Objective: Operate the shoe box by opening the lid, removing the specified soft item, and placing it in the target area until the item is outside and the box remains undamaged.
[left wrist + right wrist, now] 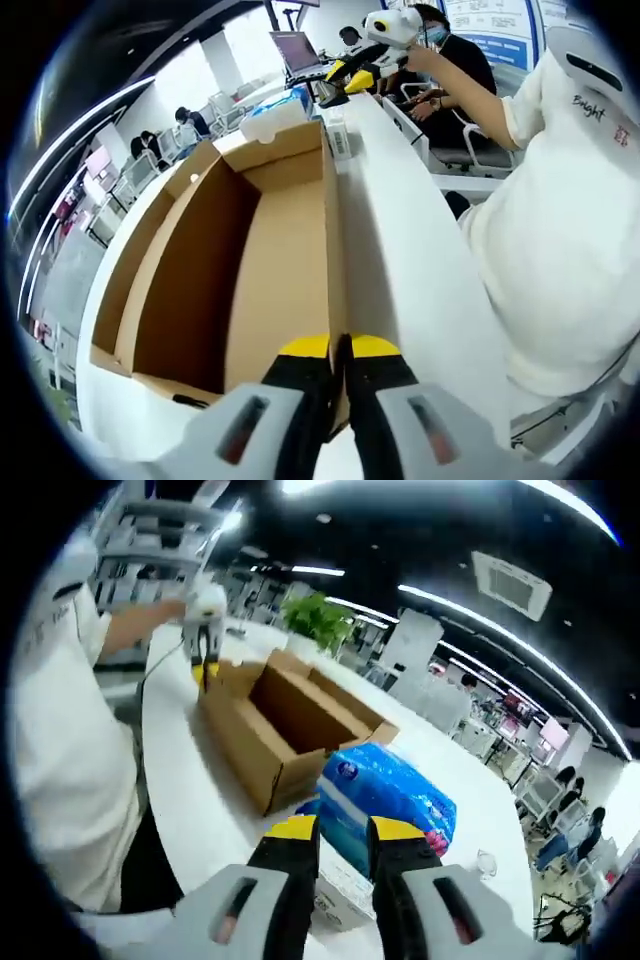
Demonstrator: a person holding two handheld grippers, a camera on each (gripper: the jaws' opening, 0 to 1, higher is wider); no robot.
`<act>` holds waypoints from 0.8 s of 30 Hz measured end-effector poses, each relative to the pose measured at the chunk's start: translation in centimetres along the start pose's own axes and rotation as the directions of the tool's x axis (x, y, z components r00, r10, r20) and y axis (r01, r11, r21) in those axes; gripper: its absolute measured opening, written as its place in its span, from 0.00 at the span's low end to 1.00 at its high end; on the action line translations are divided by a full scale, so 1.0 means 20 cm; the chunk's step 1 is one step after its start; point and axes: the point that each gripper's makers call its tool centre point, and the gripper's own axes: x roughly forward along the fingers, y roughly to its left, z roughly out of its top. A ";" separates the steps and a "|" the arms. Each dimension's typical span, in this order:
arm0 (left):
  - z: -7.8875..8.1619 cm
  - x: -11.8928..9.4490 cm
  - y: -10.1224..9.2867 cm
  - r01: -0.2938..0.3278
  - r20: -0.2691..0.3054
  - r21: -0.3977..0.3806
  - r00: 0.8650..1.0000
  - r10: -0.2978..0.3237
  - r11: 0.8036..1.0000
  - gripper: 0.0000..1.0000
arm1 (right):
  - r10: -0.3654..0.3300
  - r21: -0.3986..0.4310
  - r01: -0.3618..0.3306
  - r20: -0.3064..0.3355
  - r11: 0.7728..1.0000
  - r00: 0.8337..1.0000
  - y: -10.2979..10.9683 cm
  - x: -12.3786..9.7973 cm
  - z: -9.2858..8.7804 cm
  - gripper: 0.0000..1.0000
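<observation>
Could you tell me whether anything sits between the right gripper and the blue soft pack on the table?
Nothing visible does. In the right gripper view the right gripper has its open jaws right at the blue soft pack, which lies on the white table outside the open cardboard box.

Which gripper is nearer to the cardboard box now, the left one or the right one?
Left. The left gripper is shut on the near wall of the cardboard box. The right gripper is off the box's far end, with the blue soft pack between.
</observation>
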 end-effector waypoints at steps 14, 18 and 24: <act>-0.01 0.00 0.01 0.009 -0.014 -0.010 1.000 -0.010 1.000 0.03 | 0.006 0.414 -0.073 0.161 0.907 0.987 0.09 0.18 0.19 0.16; -0.02 0.00 0.01 0.010 -0.012 -0.012 1.000 -0.011 1.000 0.03 | -0.030 0.414 -0.028 0.131 0.910 0.991 0.07 0.24 0.21 0.17; -0.02 0.00 0.02 0.021 -0.019 -0.019 1.000 -0.021 1.000 0.03 | -0.024 0.300 0.005 0.062 0.954 0.998 0.00 0.32 0.30 0.06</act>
